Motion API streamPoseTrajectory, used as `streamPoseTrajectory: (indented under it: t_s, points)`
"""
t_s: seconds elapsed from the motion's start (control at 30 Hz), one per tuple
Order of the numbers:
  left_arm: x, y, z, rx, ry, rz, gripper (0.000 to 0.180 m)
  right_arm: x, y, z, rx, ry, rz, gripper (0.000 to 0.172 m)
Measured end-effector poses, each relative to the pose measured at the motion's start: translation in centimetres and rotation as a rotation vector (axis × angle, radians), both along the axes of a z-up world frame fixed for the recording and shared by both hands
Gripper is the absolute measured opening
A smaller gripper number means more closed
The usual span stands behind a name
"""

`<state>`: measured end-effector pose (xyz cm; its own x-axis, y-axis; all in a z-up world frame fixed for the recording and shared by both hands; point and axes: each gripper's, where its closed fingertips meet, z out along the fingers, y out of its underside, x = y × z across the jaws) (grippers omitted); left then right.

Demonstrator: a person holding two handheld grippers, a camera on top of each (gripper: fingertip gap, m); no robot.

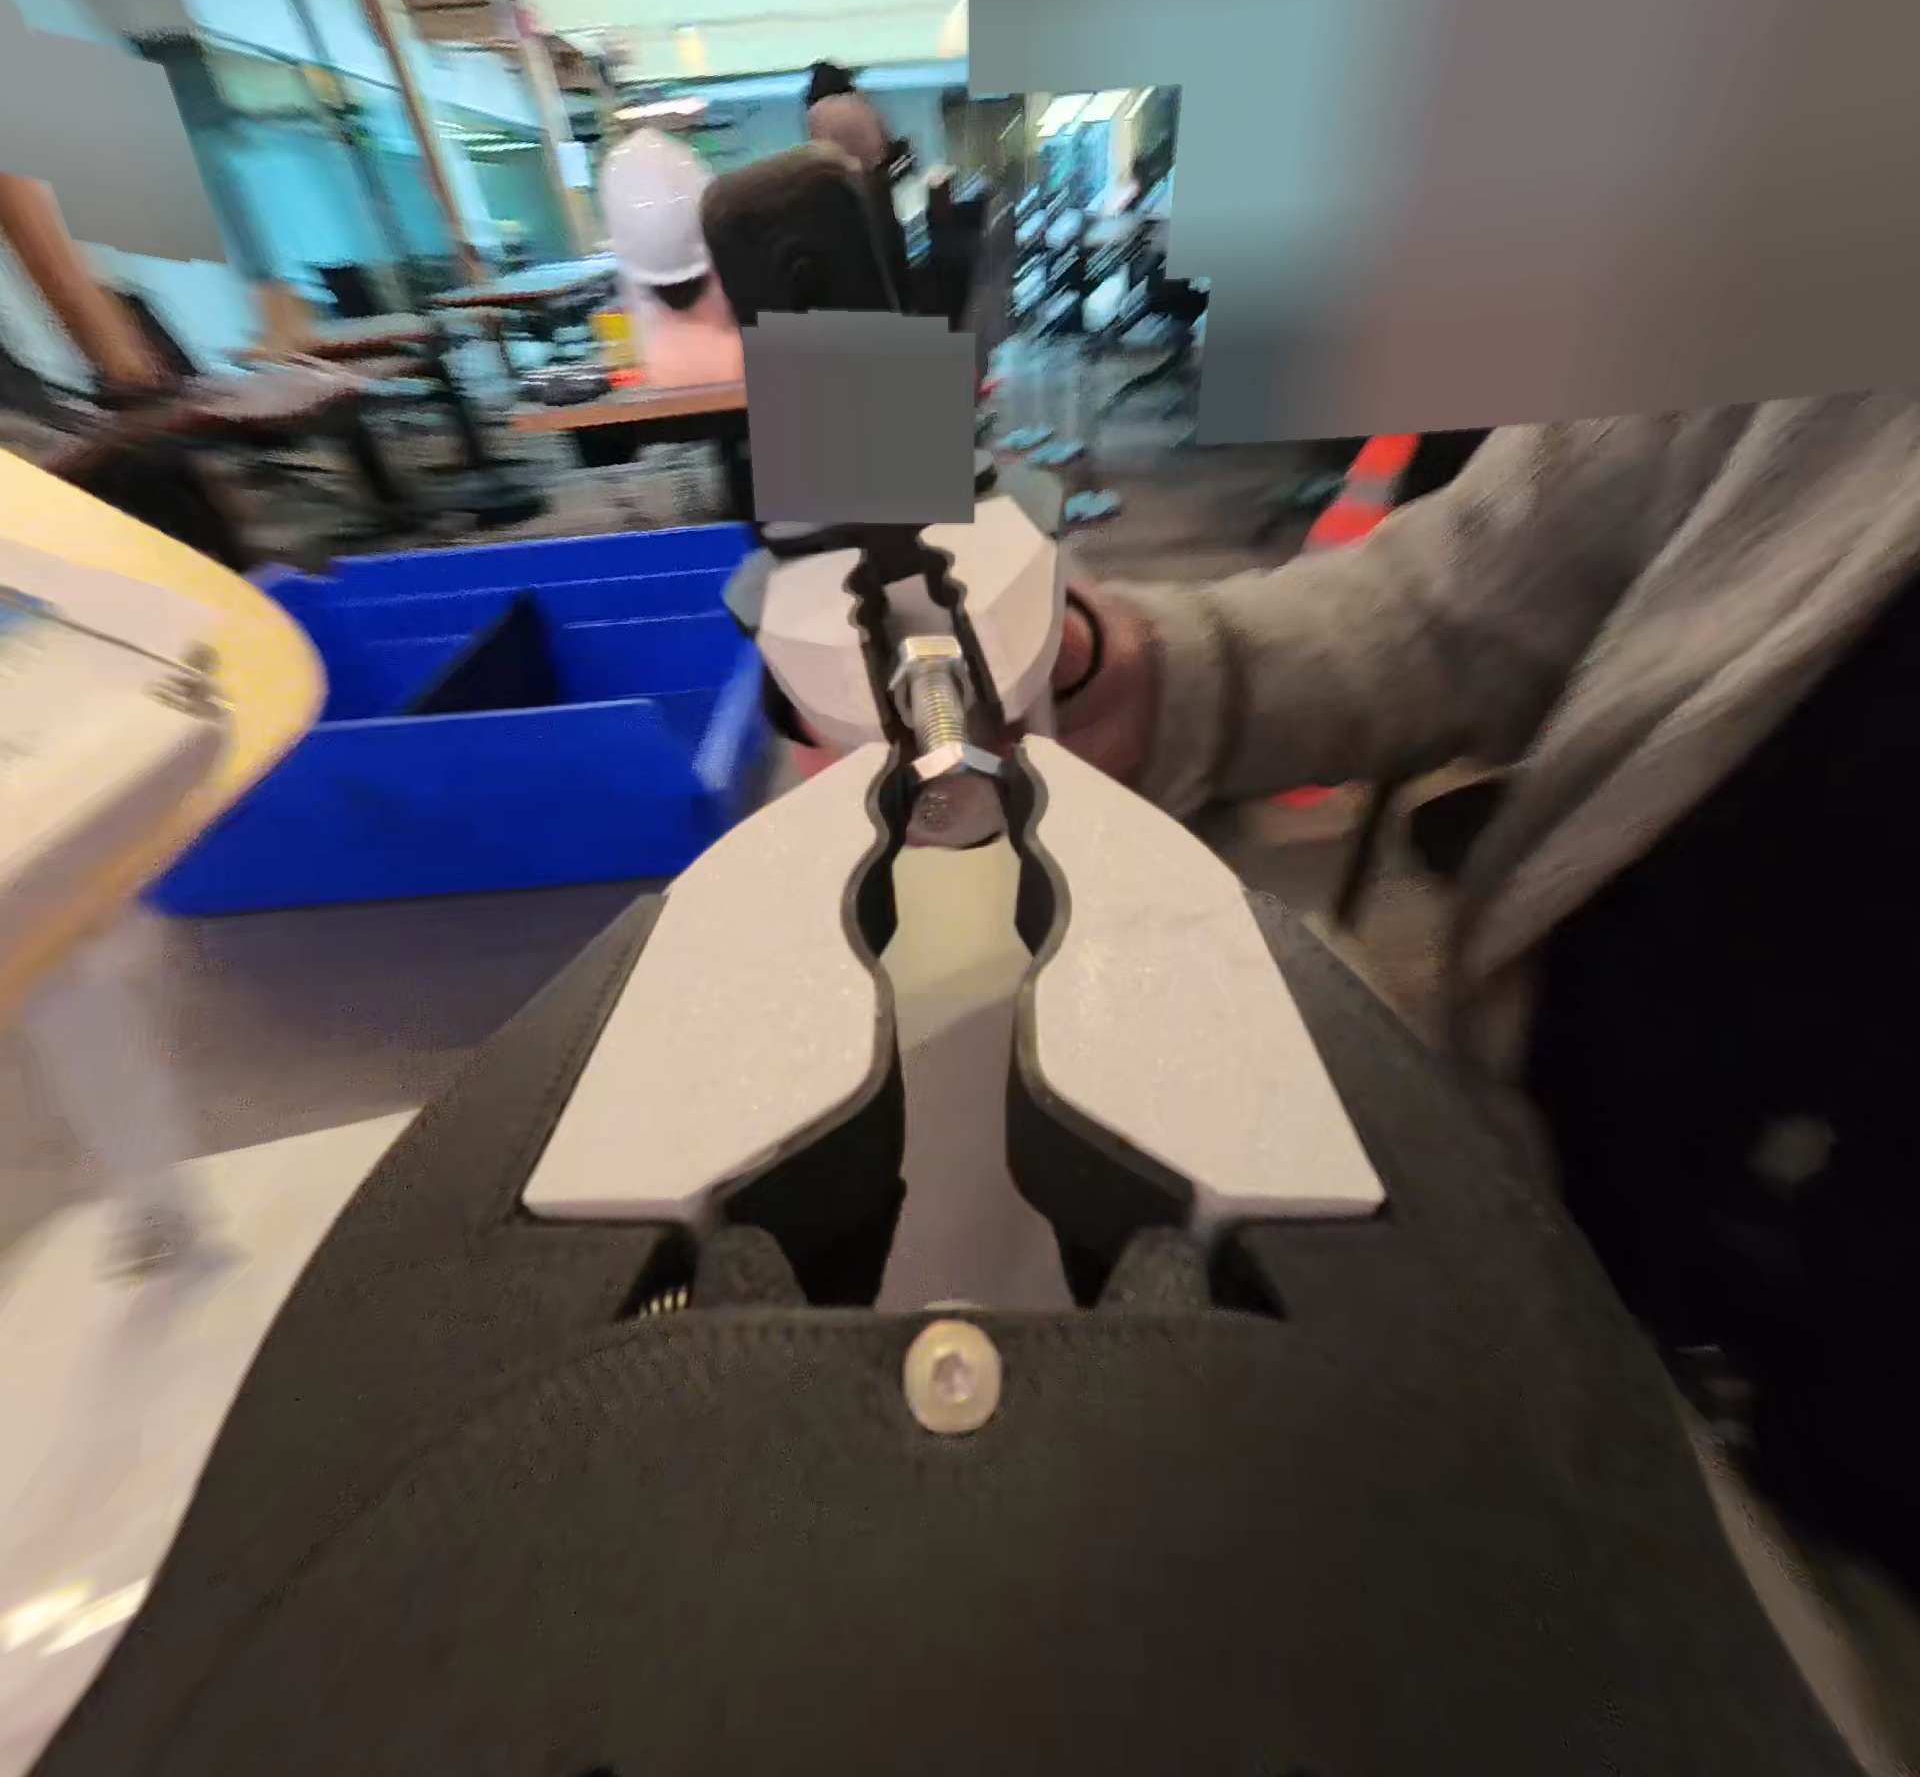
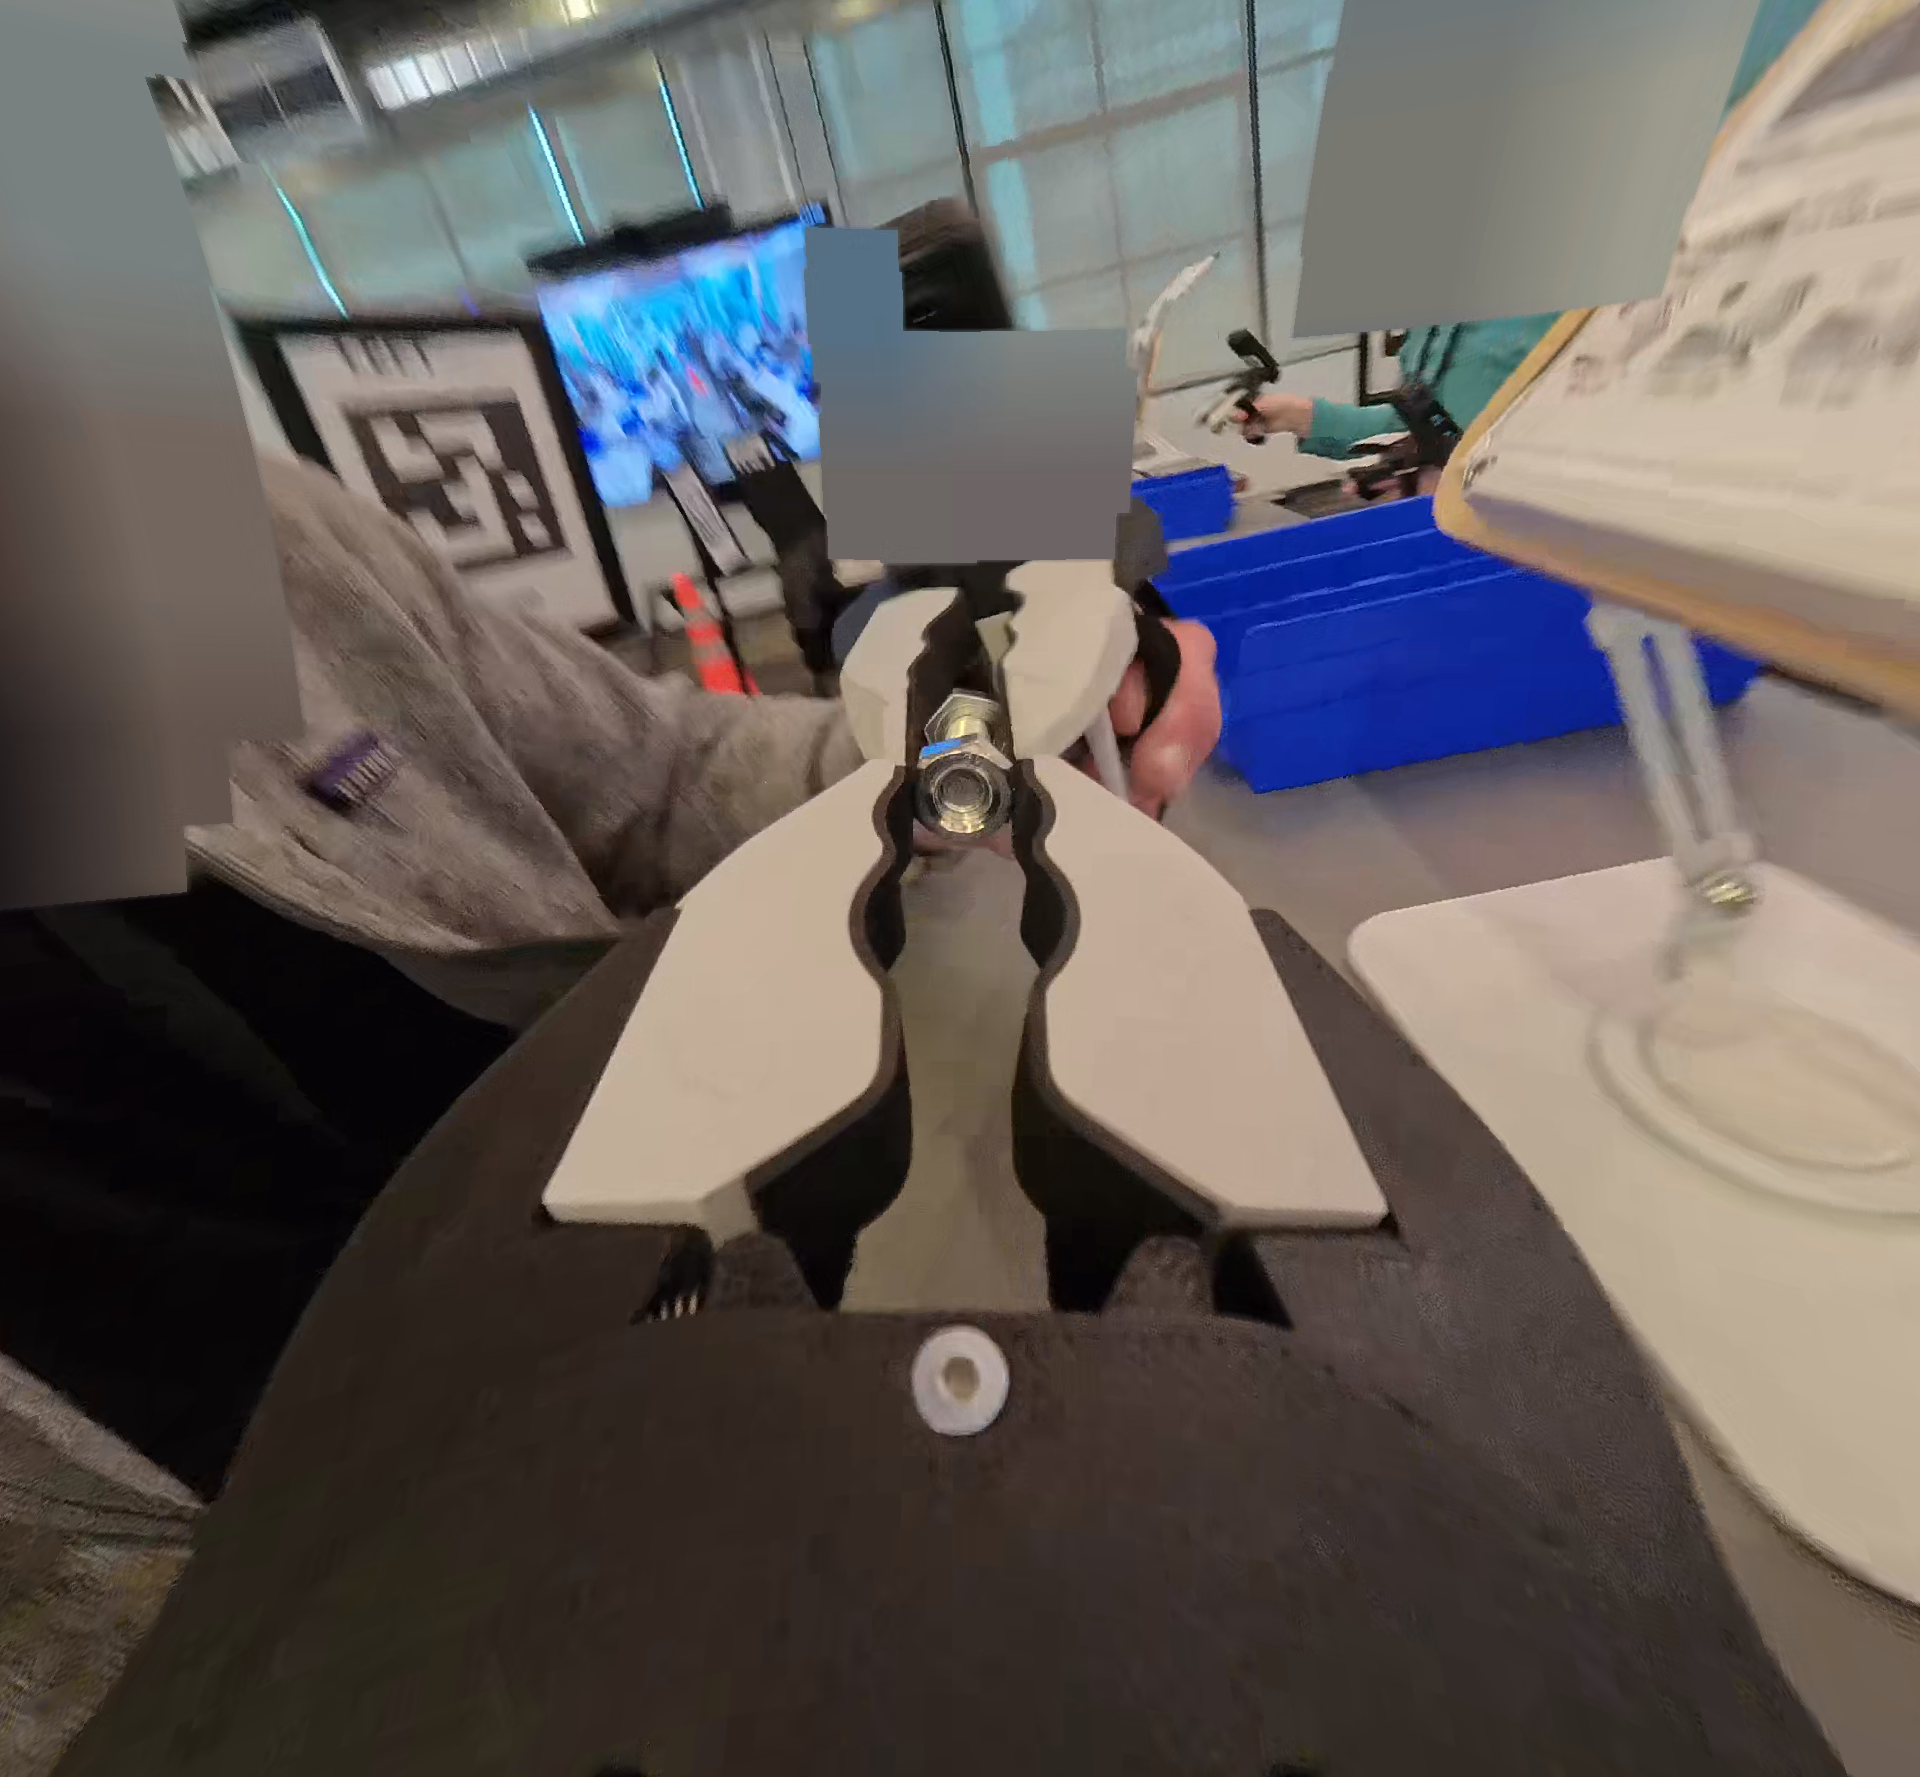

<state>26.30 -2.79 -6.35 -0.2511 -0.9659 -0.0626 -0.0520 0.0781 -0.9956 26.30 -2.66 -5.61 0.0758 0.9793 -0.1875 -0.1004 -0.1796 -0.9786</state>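
Two hand-held grippers meet tip to tip above the counter (image 2: 1455, 854), sharing one steel bolt (image 1: 940, 704). The left hand-held gripper (image 1: 951, 777) clamps the bolt's hex head between its dark pads; the right hand-held gripper (image 2: 961, 792) clamps the nut (image 2: 961, 797) at the other end. Each is held level by a hand (image 2: 1174, 719) in a grey sleeve (image 1: 1455, 626). A blue bin (image 1: 499, 719) sits behind. A tilted printed card (image 2: 1745, 356) on a clear stand is too blurred to read.
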Motion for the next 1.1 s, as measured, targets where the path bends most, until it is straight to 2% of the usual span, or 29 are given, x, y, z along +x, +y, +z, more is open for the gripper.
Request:
streamPoseTrajectory:
  t_s: [0.1, 0.17, 0.33, 0.47, 0.67, 0.7, 0.77, 0.87, 0.93, 1.03, 1.1]
  points:
    - [-0.4, -0.9, 0.4, -0.331, -0.051, -0.223, 0.018, -0.4, -0.7, 0.4, 0.253, -0.160, -0.059, 0.019]
    - [-0.6, -1.0, 0.6, -0.465, -0.086, -0.307, 0.017, -0.5, -0.7, 0.4, 0.429, -0.288, -0.106, 0.019]
    - [-0.7, -1.0, 0.4, -0.556, -0.084, -0.368, 0.018, -0.5, -0.5, -0.1, 0.781, -0.584, -0.207, 0.018]
    - [-0.9, -1.2, 0.7, -0.607, -0.104, -0.422, 0.017, -0.7, -0.7, 0.1, 0.873, -0.664, -0.226, 0.018]
    - [-0.8, -1.1, 0.9, -0.536, -0.132, -0.371, 0.019, -0.6, -0.7, 0.4, 0.769, -0.569, -0.223, 0.018]
    - [-0.6, -1.0, 0.7, -0.505, -0.123, -0.352, 0.021, -0.6, -0.7, 0.4, 0.737, -0.543, -0.220, 0.018]
    - [-0.2, -0.8, 0.2, -0.450, -0.089, -0.298, 0.040, -0.5, -0.5, 0.7, 0.665, -0.478, -0.217, 0.018]
    - [-0.1, -0.3, 0.0, -0.347, -0.088, -0.213, 0.042, -0.1, 0.0, 0.8, 0.541, -0.400, -0.214, 0.018]
    - [0.1, 0.6, -0.4, -0.175, -0.065, -0.082, 0.047, 0.1, 0.3, 0.7, 0.405, -0.317, -0.187, 0.018]
    - [0.2, 1.6, -0.7, 0.188, -0.017, 0.120, 0.053, 0.7, 0.8, 0.6, 0.160, -0.155, -0.128, 0.018]
    - [0.3, 1.4, -0.4, 0.343, -0.009, 0.177, 0.051, 0.8, 1.1, -0.1, 0.014, -0.090, -0.084, 0.018]
